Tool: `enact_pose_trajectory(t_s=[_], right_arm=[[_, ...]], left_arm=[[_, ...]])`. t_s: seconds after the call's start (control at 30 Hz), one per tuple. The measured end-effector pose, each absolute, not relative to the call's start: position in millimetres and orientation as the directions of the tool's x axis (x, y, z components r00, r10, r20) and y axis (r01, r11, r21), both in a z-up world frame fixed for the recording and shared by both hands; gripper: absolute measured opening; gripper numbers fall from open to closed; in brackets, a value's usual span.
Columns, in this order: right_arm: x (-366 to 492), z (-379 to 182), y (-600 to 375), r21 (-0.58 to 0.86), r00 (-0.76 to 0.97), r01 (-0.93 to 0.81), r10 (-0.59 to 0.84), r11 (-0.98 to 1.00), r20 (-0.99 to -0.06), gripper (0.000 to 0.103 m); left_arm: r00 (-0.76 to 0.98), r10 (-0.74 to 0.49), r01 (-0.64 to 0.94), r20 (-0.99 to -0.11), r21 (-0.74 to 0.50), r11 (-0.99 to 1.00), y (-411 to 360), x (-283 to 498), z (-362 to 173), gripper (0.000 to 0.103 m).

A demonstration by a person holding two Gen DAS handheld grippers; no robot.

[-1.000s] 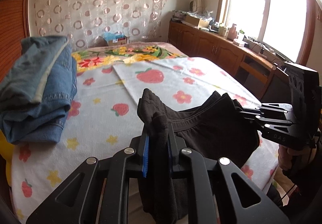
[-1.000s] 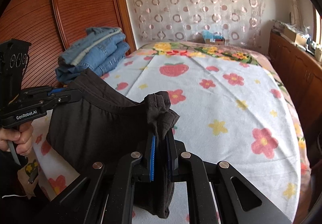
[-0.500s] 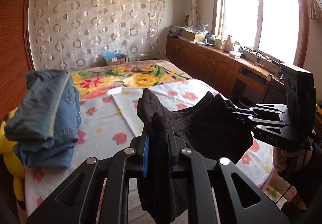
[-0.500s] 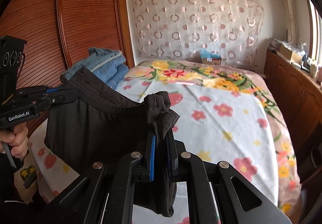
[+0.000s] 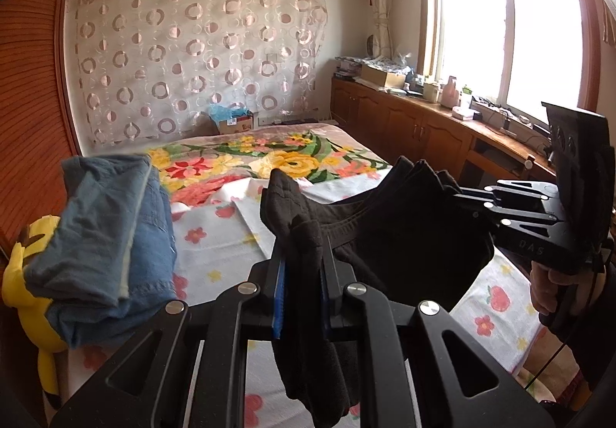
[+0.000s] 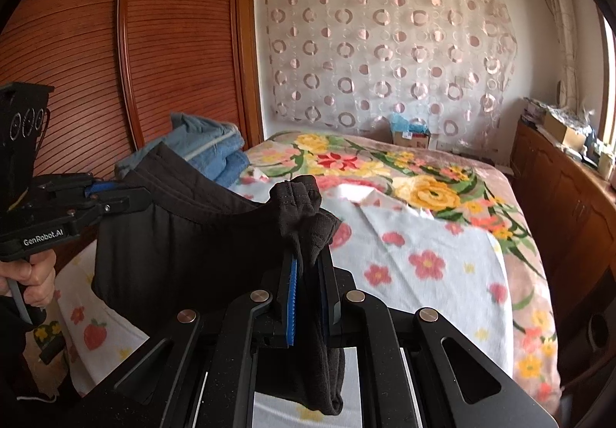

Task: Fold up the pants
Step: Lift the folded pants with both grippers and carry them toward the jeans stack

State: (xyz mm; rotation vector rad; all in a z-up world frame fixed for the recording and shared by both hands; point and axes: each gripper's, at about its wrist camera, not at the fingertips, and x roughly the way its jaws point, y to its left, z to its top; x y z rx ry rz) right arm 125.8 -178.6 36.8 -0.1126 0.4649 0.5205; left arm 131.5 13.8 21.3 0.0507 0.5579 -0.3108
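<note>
Jaws of both the left gripper point(image 5: 302, 285) and right gripper point(image 6: 311, 289) clench the black pants point(image 5: 408, 235), hanging between them above the bed point(image 6: 442, 266).

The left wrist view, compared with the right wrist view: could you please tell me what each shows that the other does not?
Only the left wrist view shows the bright window, the yellow plush toy under the jeans, and the right claw from outside. Only the right wrist view shows the slatted wooden wardrobe doors broadly and the left claw from outside. Both show the black pants pinched by both claws, the folded jeans, the floral bed and the circle-patterned curtain.
</note>
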Motion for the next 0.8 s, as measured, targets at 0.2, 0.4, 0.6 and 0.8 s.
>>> enact_pose_trajectory(t_s=[0.2, 0.4, 0.6, 0.8], right_arm=[[139.5, 58.2, -169.7, -0.023, 0.776, -0.523, 0.465, 0.852, -0.426, 0.009], [155.0, 76.2, -156.1, -0.047, 0.781, -0.546, 0.487, 0.837, -0.391, 0.009], [180.8, 79.2, -138.4, -0.069, 0.771, -0.581, 0.522, 0.811, -0.365, 0.009], [221.3, 75.8, -125.7, -0.072, 0.747, -0.623, 0.565, 0.779, -0.351, 0.009]], left_arm=[[0.832, -0.263, 0.290, -0.488, -0.022, 0.957, 26.4, 138.5, 46.6, 0.016], [0.859, -0.238, 0.263, -0.453, -0.008, 0.965, 45.4, 144.5, 66.0, 0.016], [0.883, -0.201, 0.220, -0.423, -0.004, 0.976, 67.5, 150.1, 77.8, 0.015], [0.902, -0.137, 0.151, -0.410, 0.002, 0.988, 94.7, 153.6, 82.4, 0.015]])
